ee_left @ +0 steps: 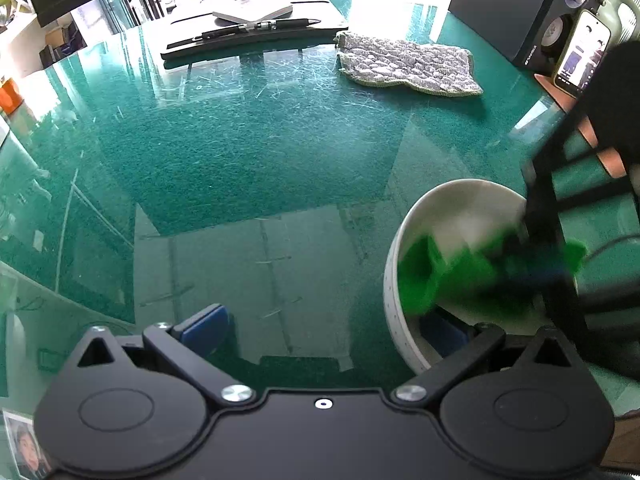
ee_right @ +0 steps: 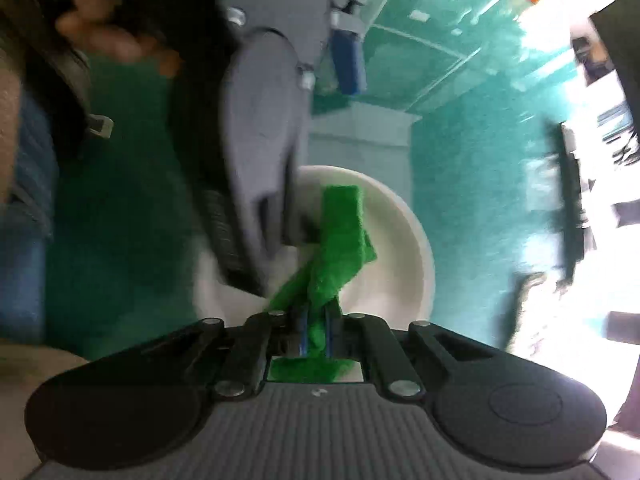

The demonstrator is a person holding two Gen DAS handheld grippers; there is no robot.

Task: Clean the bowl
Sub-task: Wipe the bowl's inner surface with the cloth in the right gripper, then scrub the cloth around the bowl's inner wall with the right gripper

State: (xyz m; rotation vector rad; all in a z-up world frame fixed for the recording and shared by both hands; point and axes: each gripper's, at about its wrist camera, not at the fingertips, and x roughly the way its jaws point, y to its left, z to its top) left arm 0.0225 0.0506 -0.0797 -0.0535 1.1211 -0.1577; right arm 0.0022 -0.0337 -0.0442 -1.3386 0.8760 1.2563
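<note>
A: Where is the bowl [ee_left: 472,216]?
B: On the green table [ee_left: 240,140], right gripper [ee_right: 316,330] clamping a green cloth [ee_right: 340,236] inside it.
A: Left gripper [ee_left: 324,328]?
B: 2 jaws apart (1 finger inside the rim). Grey rag [ee_left: 408,64], speaker [ee_left: 560,12] behind.

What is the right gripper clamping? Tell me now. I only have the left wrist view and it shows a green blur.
Observer: The right gripper is shut on a green cloth, pinched between its blue pads.
Operator: Say where the loose end goes.
Observer: It trails forward into the white bowl, twisted partway along.
Operator: Report how deep the grip is.
Observer: The cloth runs right through the pads, and a tail shows behind them, toward the camera.
</note>
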